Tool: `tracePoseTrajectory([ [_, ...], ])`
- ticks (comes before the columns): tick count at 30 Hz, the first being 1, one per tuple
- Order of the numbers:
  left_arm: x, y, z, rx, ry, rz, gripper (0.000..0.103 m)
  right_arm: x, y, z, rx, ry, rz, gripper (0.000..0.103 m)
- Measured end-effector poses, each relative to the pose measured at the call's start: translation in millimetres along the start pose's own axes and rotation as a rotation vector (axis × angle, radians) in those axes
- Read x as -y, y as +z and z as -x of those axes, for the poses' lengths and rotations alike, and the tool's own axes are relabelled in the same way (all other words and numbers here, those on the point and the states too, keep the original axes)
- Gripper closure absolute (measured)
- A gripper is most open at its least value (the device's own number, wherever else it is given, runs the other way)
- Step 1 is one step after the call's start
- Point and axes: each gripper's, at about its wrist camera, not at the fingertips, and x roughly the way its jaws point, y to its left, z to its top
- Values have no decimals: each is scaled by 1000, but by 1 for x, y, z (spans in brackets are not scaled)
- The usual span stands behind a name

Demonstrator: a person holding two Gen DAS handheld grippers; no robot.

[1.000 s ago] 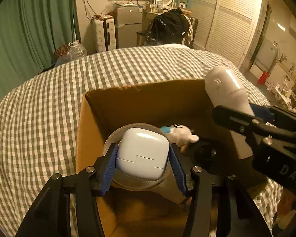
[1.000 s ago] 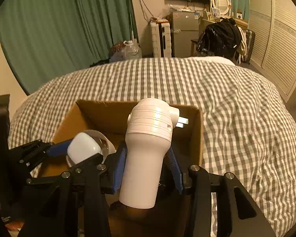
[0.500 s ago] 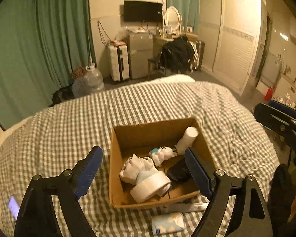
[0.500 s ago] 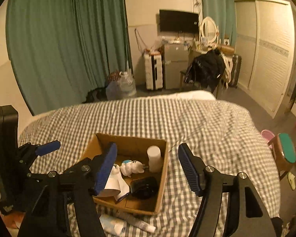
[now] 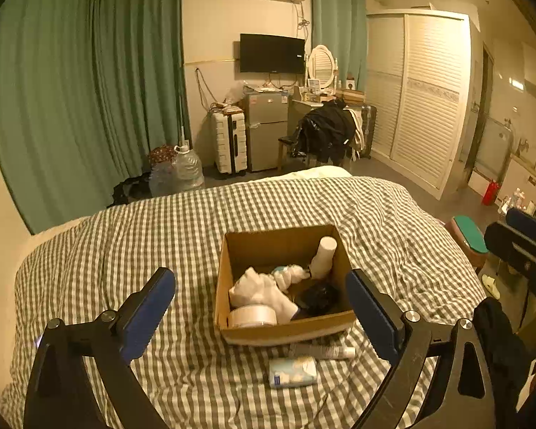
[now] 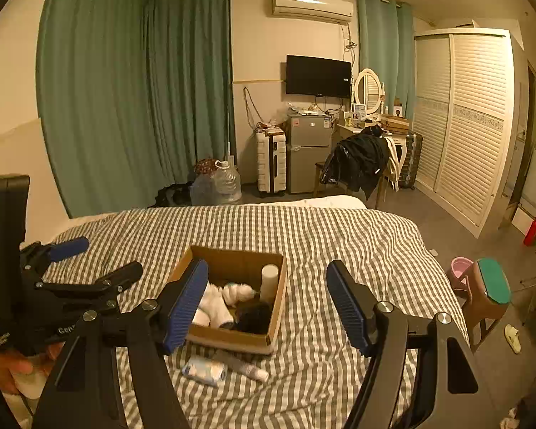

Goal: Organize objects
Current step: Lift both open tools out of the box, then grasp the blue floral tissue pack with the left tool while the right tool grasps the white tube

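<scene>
Checked bedding covers the bed [image 5: 125, 243] that carries everything, in a dim bedroom with green curtains. Nearest the cameras, the left gripper [image 5: 261, 307] has just been opening and stands wide apart with nothing between its jaws; the right gripper [image 6: 268, 304] has likewise just been opening, spread and empty. Just in front of the box, on the bedding, lie a small white-and-blue packet [image 5: 292, 371] and a slim tube [image 5: 321, 351], side by side and not yet put away. Beyond them sits the cardboard box [image 5: 289, 330], open-topped, already holding a roll of tape [image 5: 252, 316], a crumpled white cloth [image 5: 259, 291], a small white toy [image 5: 292, 274], a dark round thing [image 5: 318, 296] and a white bottle [image 5: 323, 255] leaning in the far right corner. Judged from this, the drop into the box looks done and the hands are between items. The next move calls for lowering one gripper to the packet or the tube, closing on it across its narrow side, then lifting it over the near wall of the box
</scene>
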Motion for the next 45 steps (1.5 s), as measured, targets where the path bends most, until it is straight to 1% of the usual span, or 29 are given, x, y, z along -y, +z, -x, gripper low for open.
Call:
tracePoseTrajectory([
  [4, -5, -24, -2, -23, 14, 33, 4, -8, -24, 5, -14, 17, 9, 34],
  [6, -7, -42, -9, -50, 22, 37, 4, -11, -39, 6, -24, 33, 21, 34],
  [9, -8, -67, -26, -97, 40, 34, 4, -18, -63, -6, -52, 51, 41, 34],
  [12, -10, -95, -42, -142, 44, 56, 4, -21, -87, -22, -84, 65, 53, 34],
  [15, -9, -120, -60, -201, 20, 96, 4, -15, -111, -39, -122, 71, 43, 34],
  [17, -2, -133, -73, -238, 6, 93, 4, -8, -123, -49, -141, 66, 23, 34],
  [20, 10, -144, -87, -273, -10, 68, 4, 2, -138, -66, -181, 58, -6, 34],
  [23, 21, -157, -105, -336, -52, 61, 4, 10, -154, -81, -215, 34, -22, 34],
  [27, 30, -164, -124, -386, -67, 54, 4, 19, -171, -101, -270, 23, -54, 34],
  [30, 39, -164, -139, -410, -83, 46, 4, 23, -181, -117, -315, 22, -76, 34],
  [34, 48, -165, -165, -460, -109, 49, 4, 26, -186, -134, -358, 20, -89, 34],
  [39, 48, -171, -197, -534, -106, 66, 5, 30, -187, -148, -380, 20, -99, 34],
  [40, 46, -172, -202, -547, -106, 75, 6, 30, -188, -152, -384, 22, -99, 34],
  [41, 42, -174, -208, -564, -99, 94, 10, 30, -188, -155, -389, 22, -98, 34],
  [43, 37, -176, -214, -583, -113, 125, 15, 30, -188, -163, -403, 24, -92, 34],
  [44, 35, -177, -216, -586, -126, 139, 25, 29, -188, -167, -411, 29, -90, 34],
  [45, 33, -177, -216, -590, -148, 145, 28, 28, -188, -171, -417, 33, -87, 34],
])
